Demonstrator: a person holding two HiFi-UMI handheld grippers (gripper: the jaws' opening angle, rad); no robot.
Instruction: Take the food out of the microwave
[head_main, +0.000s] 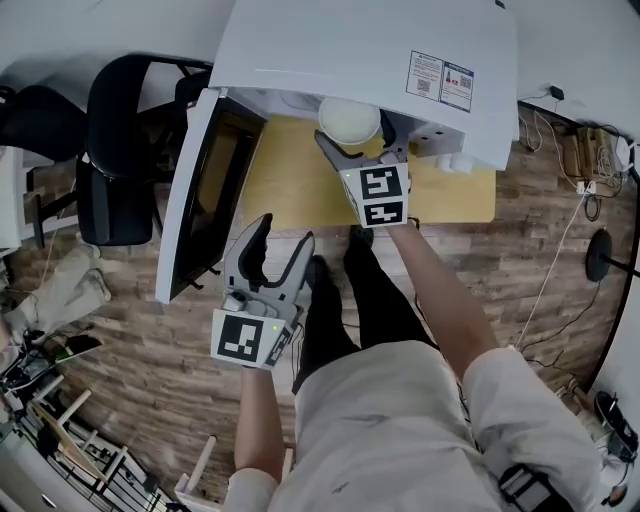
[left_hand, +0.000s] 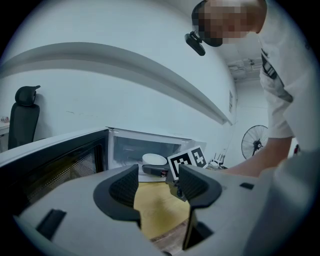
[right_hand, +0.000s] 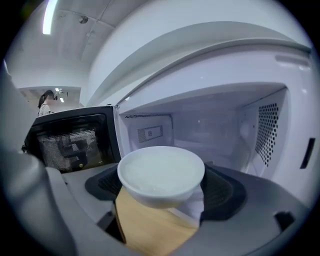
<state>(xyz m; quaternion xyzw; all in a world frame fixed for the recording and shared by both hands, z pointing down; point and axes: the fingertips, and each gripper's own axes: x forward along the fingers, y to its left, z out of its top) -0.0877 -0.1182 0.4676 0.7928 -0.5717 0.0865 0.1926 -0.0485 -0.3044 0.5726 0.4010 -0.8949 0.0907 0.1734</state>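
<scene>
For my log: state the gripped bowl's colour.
White; the round bowl shows best in the right gripper view.

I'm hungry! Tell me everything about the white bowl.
The bowl is round, white and smooth, like ceramic. It is upright and level, clamped at its sides between the right tongs, in the air before the open microwave, over the yellow table. Its inside looks pale white; the food isn't clear.

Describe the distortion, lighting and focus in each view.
Head view: wide-angle bending at the edges, and the microwave top is washed out white. Left gripper view: fisheye circle with black corners; the left gripper looms soft and close. Right gripper view: same fisheye curve; the white bowl shows little surface detail, and a ceiling light glares top left.
</scene>
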